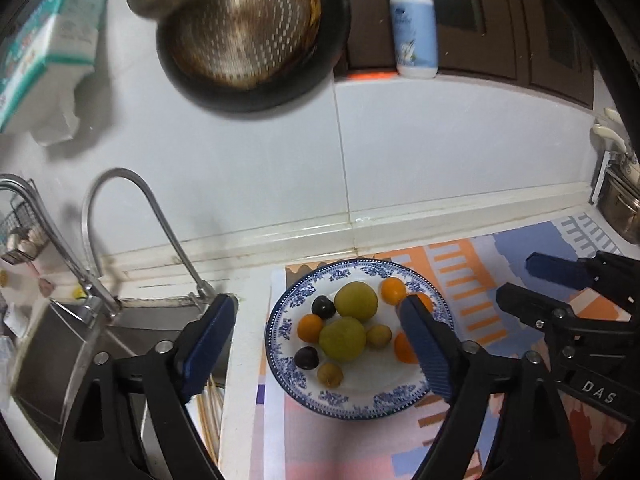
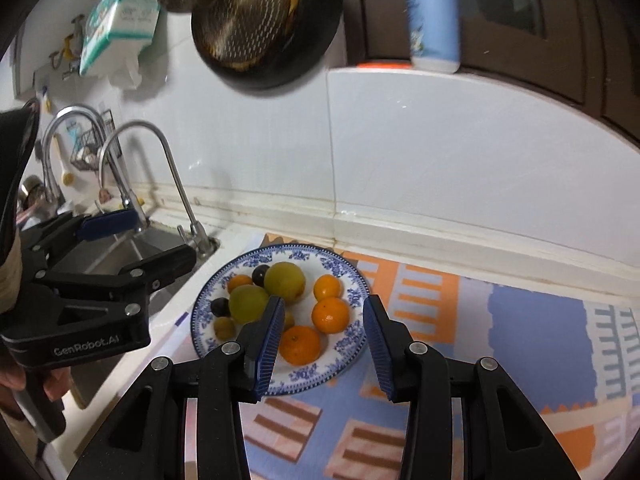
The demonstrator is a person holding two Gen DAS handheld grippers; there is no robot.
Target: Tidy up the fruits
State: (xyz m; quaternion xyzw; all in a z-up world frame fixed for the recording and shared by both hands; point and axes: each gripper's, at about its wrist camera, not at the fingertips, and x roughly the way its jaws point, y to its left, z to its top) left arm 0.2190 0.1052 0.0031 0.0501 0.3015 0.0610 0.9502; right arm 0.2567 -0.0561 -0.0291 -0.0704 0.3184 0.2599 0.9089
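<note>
A blue-and-white patterned plate [image 1: 304, 394] [image 2: 316, 376] sits on a colourful mat by the sink. It holds two large green fruits [image 1: 343, 339] [image 2: 285, 282], several small oranges [image 1: 310, 328] [image 2: 330, 315], two dark plums [image 1: 323, 306] [image 2: 220, 307] and small yellow fruits [image 1: 379, 336] [image 2: 224, 327]. My left gripper [image 1: 316, 316] is open and empty above the plate's near side. My right gripper [image 2: 322, 312] is open and empty, hovering over the oranges; it also shows in the left wrist view [image 1: 524, 280].
A steel sink [image 1: 60, 356] with two faucets [image 1: 132, 200] lies left of the plate. A black pan and metal colander [image 1: 248, 28] hang on the tiled wall. A lotion bottle [image 1: 414, 24] stands on a ledge. A steel pot [image 1: 620, 200] sits at the far right.
</note>
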